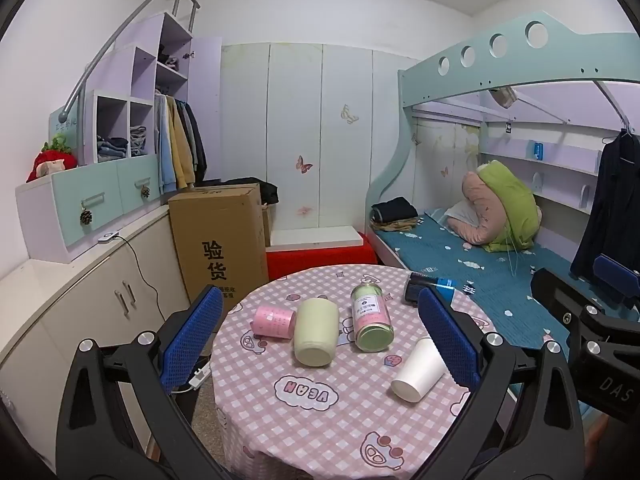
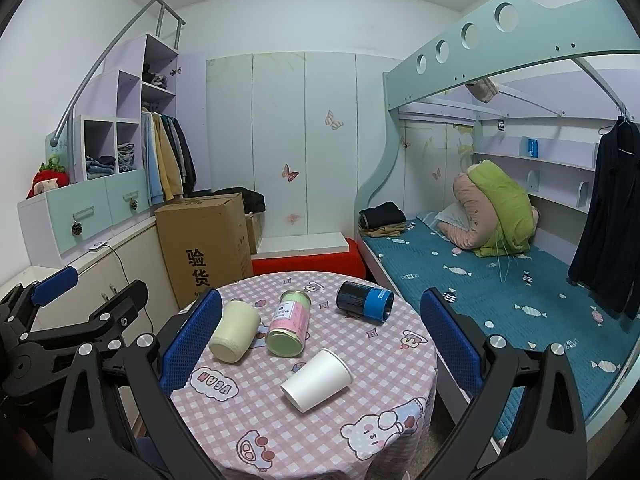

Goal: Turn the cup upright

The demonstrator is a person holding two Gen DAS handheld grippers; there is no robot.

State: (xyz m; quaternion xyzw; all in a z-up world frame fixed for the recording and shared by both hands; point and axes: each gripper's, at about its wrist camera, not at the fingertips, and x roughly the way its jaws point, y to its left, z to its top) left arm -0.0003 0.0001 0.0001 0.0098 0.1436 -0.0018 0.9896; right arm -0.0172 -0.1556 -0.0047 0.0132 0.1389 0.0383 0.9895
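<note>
A round table point(image 2: 372, 364) in pink check cloth fills the foreground. The white paper cup point(image 2: 317, 380) lies on its side between the right gripper point(image 2: 320, 340)'s spread fingers – mouth toward them, long axis slanting away right. The left gripper point(image 1: 320, 340), also spread and empty, has it by its right finger, so the right looks better placed.

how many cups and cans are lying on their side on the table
5. Pink cup far left, cream cup touching it, green jar in the middle, white paper cup nearest, dark blue can at the far right edge. None stands upright; nothing seems hidden.
</note>
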